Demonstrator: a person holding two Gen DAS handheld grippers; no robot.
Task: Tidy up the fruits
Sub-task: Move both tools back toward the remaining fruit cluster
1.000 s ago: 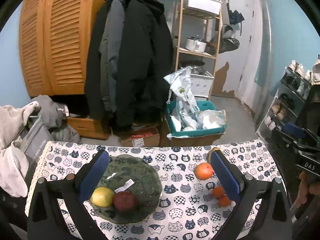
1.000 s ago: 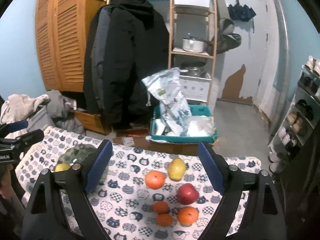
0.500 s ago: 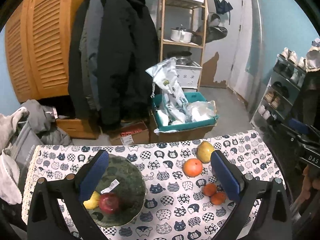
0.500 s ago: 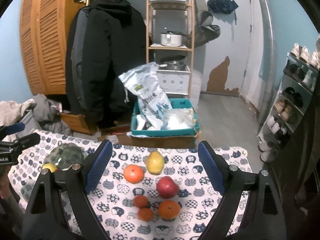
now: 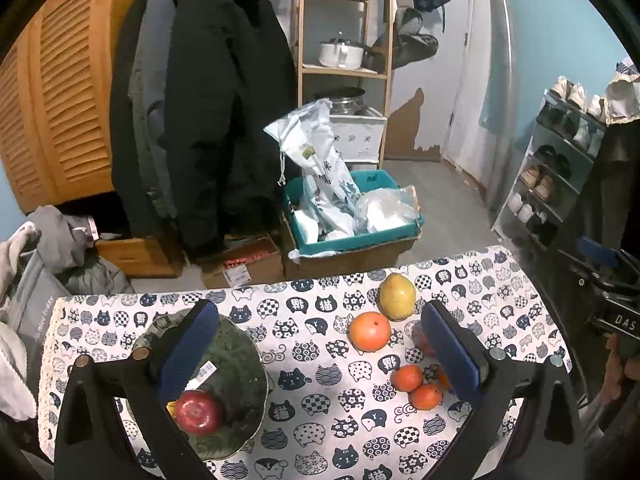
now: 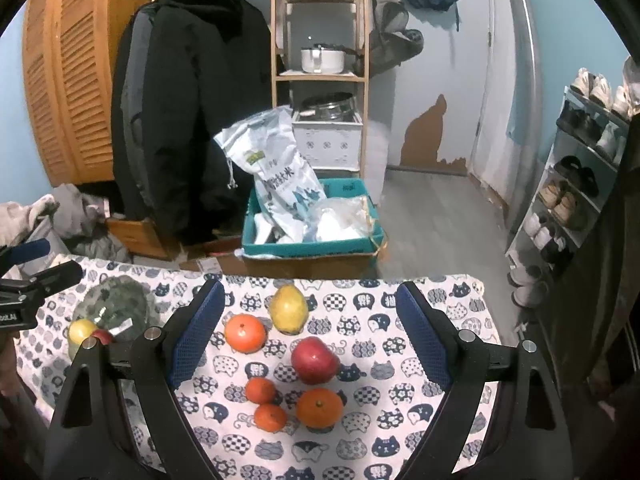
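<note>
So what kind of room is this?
Probably a home entryway or storage room: coats hang on a rail, a shoe rack lines the wall, and a shelf holds pots.

On the bench: two red apples (image 6: 315, 360) (image 6: 102, 336), two big oranges (image 6: 245, 333) (image 6: 319, 408), two small tangerines (image 6: 260, 390) (image 6: 270, 417), one pear (image 6: 288, 309), one yellow fruit (image 6: 82, 330), one green plate (image 6: 120, 304).

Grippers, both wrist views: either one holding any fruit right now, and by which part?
Nothing is held. The left gripper and the right gripper are both open, fingers apart above the table, touching no fruit.
</note>
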